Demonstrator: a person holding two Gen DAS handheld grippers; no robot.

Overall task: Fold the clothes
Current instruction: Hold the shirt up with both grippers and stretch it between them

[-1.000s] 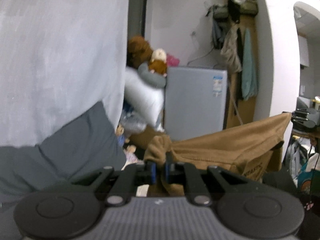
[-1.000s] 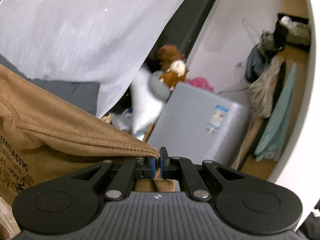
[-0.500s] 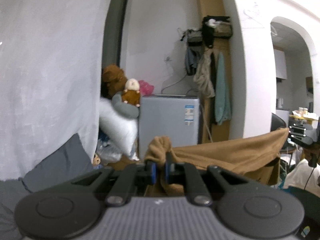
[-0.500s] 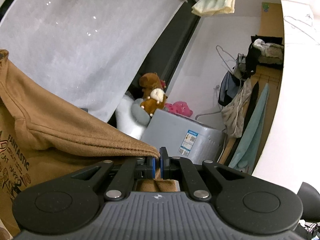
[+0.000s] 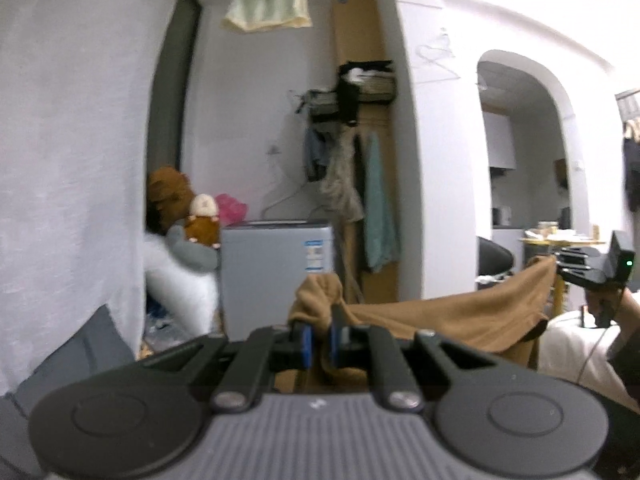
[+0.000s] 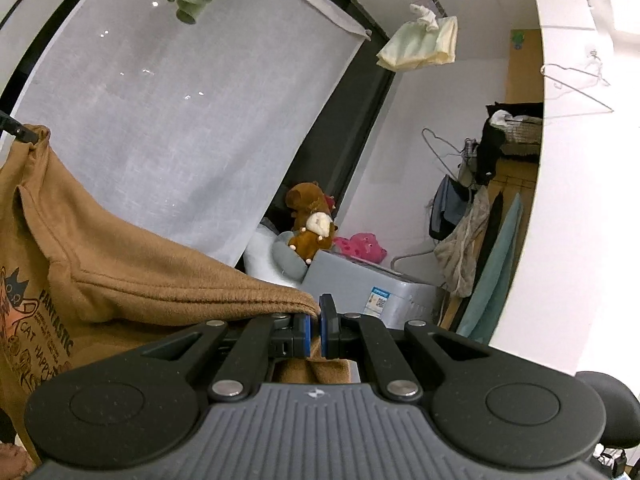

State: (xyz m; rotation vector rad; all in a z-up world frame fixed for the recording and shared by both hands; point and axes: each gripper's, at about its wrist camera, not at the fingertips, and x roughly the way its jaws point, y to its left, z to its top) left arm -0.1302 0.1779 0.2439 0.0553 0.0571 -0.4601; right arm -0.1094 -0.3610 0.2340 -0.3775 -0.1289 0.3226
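While held aloft between two grippers: one brown T-shirt (image 6: 132,276), stretched taut, cat graphic and "FANTASTIC" print on front. Left gripper (image 5: 319,338) clamped on bunched fabric corner; right gripper (image 6: 314,330) pinched tight on hem edge.

The garment (image 6: 132,276) is plain tan-brown, with a front print of a black cat and dark lettering with orange touches. Both grippers are black with grey ribbed bodies and blue pads (image 5: 306,340) at the fingertips. Behind hang a white curtain (image 6: 180,120), a pale yellow-green cloth (image 5: 268,6) and a teal towel (image 5: 378,216); a grey appliance (image 5: 276,268) bears a blue-white label.
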